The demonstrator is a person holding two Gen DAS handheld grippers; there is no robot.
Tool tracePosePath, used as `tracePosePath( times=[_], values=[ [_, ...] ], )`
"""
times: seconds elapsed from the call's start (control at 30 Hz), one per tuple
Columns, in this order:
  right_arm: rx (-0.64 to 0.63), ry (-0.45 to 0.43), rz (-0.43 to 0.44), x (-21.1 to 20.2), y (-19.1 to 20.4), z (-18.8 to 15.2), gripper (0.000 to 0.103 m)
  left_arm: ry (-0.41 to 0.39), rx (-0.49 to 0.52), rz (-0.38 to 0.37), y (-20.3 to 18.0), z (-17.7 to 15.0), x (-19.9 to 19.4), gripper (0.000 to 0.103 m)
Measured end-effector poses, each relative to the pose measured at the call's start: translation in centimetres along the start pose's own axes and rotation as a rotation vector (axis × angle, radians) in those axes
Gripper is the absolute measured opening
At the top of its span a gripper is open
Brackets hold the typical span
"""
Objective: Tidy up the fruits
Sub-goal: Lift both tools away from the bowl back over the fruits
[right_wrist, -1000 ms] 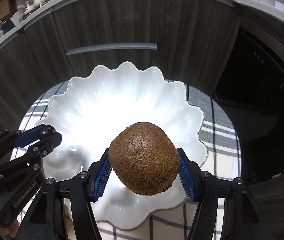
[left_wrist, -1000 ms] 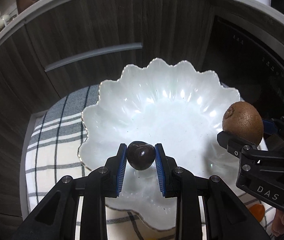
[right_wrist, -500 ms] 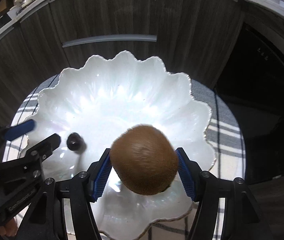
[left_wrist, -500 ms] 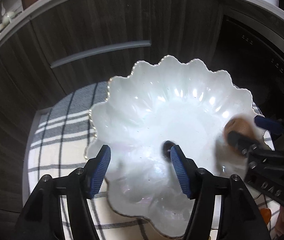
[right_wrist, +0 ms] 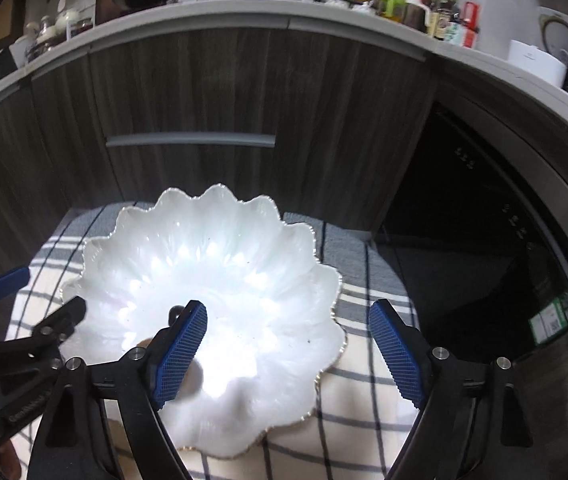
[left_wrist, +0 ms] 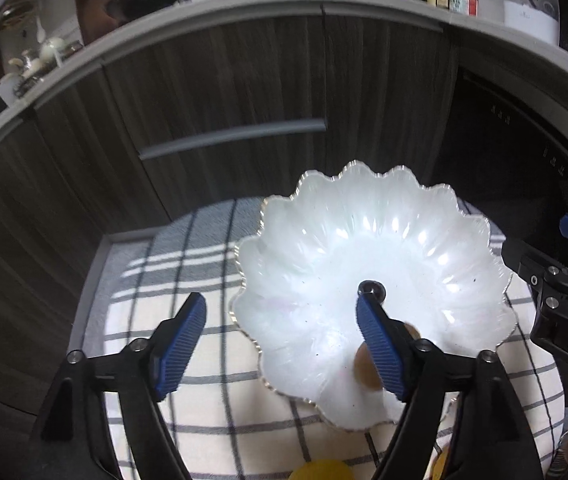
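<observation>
A white scalloped bowl (left_wrist: 424, 208) stands on a checked cloth; it also shows in the right wrist view (right_wrist: 220, 220). A small dark fruit (left_wrist: 372, 289) lies in its middle, partly hidden in the right wrist view (right_wrist: 173, 313). A brown kiwi (left_wrist: 364, 366) lies in the bowl's near part, blurred and half behind a finger; it shows in the right wrist view (right_wrist: 193, 376) too. My left gripper (left_wrist: 282, 338) is open and empty above the bowl's left rim. My right gripper (right_wrist: 288, 344) is open and empty above the bowl's right rim.
The checked cloth (left_wrist: 188, 280) covers a small round table. Dark wooden cabinets (left_wrist: 224, 92) with a grey handle stand behind. A dark oven front (right_wrist: 484, 216) is at the right. A yellow fruit (left_wrist: 320, 472) lies on the cloth near the bottom edge.
Both grippers opened: the left let the dark fruit drop into the bowl, then the right let go of the kiwi. Both have pulled back and up.
</observation>
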State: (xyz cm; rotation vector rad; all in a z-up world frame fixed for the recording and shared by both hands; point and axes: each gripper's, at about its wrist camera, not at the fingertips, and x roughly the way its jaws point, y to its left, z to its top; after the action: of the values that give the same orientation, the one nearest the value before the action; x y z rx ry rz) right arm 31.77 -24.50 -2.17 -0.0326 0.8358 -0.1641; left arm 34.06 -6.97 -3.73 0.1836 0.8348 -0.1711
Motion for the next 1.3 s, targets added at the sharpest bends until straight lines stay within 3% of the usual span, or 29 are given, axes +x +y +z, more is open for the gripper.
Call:
tracePosePath(
  times=[0.23, 0.37, 0.5, 0.77, 1.0, 1.3],
  values=[
    [0.040, -0.044, 0.032, -3.9, -0.8, -1.1, 0.084, -0.073, 0.019, 0.048, -0.5, -0.3, -4.6, 0.083],
    [0.037, -0.094, 0.017, -6.5, -1.0, -1.7, 0.084, -0.075, 0.006, 0.049, -0.6, -1.0, -6.4, 0.083],
    [0.035, -0.131, 0.011, -8.7, -1.2, -2.3, 0.084, -0.101, 0.007, 0.046, -1.0, -1.9, -8.0, 0.090],
    [0.037, -0.171, -0.007, -12.4, -2.0, -4.0, 0.084, -0.138, 0.001, 0.038, -1.8, -3.9, -11.4, 0.090],
    [0.044, -0.182, -0.035, -14.3, -2.6, -6.4, 0.084, -0.155, 0.010, 0.049, -2.5, -6.6, -13.4, 0.090],
    [0.072, -0.136, -0.033, -14.7, -3.1, -10.4, 0.084, -0.137, 0.027, 0.025, -3.6, -10.3, -13.6, 0.090]
  ],
)
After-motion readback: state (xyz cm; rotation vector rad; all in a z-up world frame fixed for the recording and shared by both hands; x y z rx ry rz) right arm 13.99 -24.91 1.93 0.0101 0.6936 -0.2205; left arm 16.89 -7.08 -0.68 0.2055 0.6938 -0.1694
